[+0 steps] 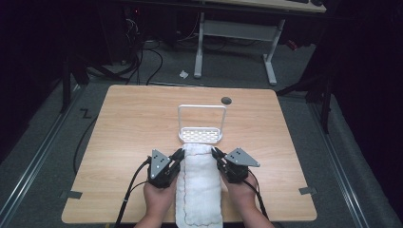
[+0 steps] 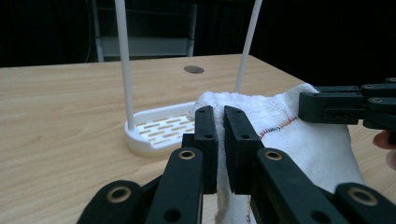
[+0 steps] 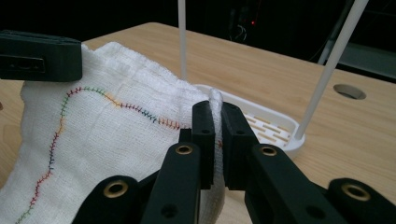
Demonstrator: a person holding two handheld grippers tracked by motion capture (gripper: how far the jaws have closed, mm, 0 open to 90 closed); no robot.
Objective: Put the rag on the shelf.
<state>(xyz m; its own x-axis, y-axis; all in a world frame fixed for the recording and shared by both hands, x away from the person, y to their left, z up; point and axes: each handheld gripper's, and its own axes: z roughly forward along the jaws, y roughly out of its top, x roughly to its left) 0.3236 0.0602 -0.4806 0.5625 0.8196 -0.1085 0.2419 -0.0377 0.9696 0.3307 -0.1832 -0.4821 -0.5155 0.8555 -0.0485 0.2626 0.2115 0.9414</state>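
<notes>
A long white towel (image 1: pixel 199 190) with coloured stitching lies down the middle of the table, its far end lifted slightly. My left gripper (image 1: pixel 179 153) is shut on the towel's far left corner (image 2: pixel 219 105). My right gripper (image 1: pixel 215 152) is shut on the far right corner (image 3: pixel 215 100). Just beyond the towel stands a white rack (image 1: pixel 201 135) with a slotted base (image 2: pixel 161 128) and a tall hoop (image 1: pixel 201 107). The towel's raised edge (image 3: pixel 140 79) reaches the rack's near side.
A round dark grommet hole (image 1: pixel 226 100) sits in the wooden table (image 1: pixel 128 118) behind the rack. Cables trail off the front left edge. Another desk frame (image 1: pixel 235 33) stands on the floor beyond the table.
</notes>
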